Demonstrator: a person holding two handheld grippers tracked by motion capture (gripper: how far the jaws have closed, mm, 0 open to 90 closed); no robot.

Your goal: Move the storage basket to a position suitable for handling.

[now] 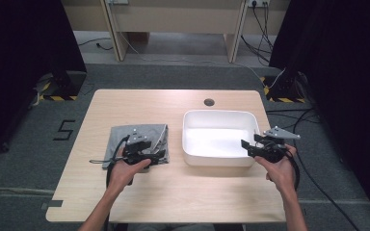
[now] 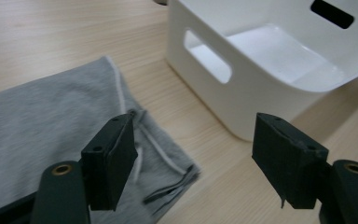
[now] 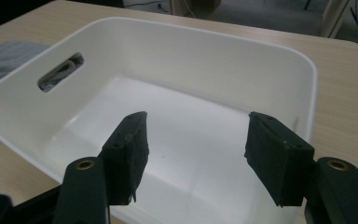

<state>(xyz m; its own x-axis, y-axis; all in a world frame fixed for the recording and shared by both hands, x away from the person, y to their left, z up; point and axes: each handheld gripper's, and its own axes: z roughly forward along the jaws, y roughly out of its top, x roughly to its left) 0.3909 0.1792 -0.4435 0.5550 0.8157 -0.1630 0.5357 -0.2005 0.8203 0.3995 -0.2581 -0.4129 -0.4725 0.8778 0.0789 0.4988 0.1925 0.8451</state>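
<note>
The folded grey cloth (image 1: 137, 140) lies at the left-middle of the high view, flat on the table (image 1: 173, 192). The white bin (image 1: 220, 138) sits just to its right, near it but not touching. The cloth looks about square, so I can't tell a long side.

The left gripper (image 1: 156, 155) is right over the cloth's lower right corner, so the left hand is much closer to it. In the left gripper view that corner (image 2: 177, 179) sits low in the pic, between the two black jaws, a bit towards the left one. The jaws are wide apart w/ nothing pinched; I can't tell if the left one touches the cloth.

The right gripper (image 1: 245, 146) is at the bin's right side, well away from the cloth. In the right gripper view its jaws are apart too, empty, pointing into the bin (image 3: 168, 42).

Next, I think: left jaws go down on that corner & close.
</note>
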